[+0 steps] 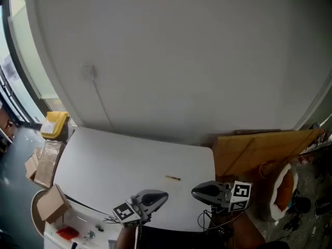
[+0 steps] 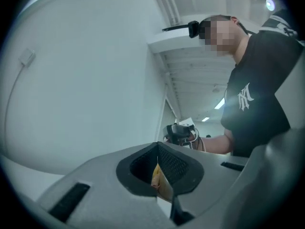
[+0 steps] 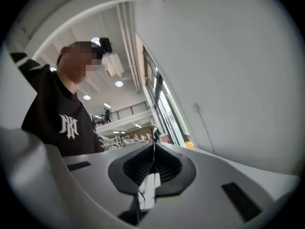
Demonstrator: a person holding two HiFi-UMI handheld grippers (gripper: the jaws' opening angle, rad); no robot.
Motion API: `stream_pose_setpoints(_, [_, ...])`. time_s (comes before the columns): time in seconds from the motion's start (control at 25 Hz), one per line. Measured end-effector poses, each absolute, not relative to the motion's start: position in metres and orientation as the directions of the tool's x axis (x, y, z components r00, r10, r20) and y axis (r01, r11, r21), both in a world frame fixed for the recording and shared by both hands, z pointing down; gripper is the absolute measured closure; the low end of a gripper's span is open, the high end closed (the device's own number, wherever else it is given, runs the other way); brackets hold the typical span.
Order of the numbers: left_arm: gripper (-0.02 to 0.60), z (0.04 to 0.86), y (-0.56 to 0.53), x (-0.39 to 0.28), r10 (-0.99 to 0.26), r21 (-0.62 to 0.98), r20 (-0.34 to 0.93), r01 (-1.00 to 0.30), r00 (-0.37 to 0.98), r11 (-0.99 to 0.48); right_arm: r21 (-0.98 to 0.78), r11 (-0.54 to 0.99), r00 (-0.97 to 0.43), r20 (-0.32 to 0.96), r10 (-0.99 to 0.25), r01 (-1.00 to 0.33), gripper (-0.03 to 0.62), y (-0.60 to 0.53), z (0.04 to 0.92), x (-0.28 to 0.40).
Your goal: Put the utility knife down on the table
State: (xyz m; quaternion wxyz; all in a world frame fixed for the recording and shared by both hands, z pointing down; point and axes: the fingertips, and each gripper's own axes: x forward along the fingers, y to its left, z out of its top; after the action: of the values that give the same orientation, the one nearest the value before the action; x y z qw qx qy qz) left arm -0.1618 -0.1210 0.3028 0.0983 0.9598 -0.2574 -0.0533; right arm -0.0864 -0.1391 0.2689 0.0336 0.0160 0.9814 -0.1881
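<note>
A small, thin yellow-brown object (image 1: 173, 178), apparently the utility knife, lies flat on the white table (image 1: 119, 160) near its front edge, and nothing touches it. My left gripper (image 1: 165, 195) hovers just in front of it and slightly left, jaws shut and empty. My right gripper (image 1: 194, 192) hangs to the object's right, also shut and empty, and the two tips face each other. In the left gripper view the jaws (image 2: 157, 147) meet in a line and point up at the person. In the right gripper view the jaws (image 3: 153, 144) are pressed together too.
A large cardboard sheet (image 1: 259, 148) leans at the table's right end. A yellow box (image 1: 54, 124) and several cardboard boxes (image 1: 51, 204) stand at the left. A white wall (image 1: 181, 61) with a cable rises behind the table. A low shelf with a red item (image 1: 67, 233) is front left.
</note>
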Motion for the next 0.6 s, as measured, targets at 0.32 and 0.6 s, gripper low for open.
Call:
stream_pose_setpoints(0.32, [0.577, 0.241, -0.054, -0.077, -0.531, 0.126, -0.032, -0.523, 0.847, -0.843, -0.329, 0.889, -0.916, -0.348, 0.199, 0.318, 0.589, -0.042, 0.201, 0.000])
stream_pose_setpoints(0.6, [0.577, 0.281, 0.035, 0.018, -0.457, 0.297, 0.043, -0.448, 0.889, -0.843, -0.392, 0.907, -0.976, -0.204, 0.079, 0.156, 0.589, 0.009, 0.264, 0.043])
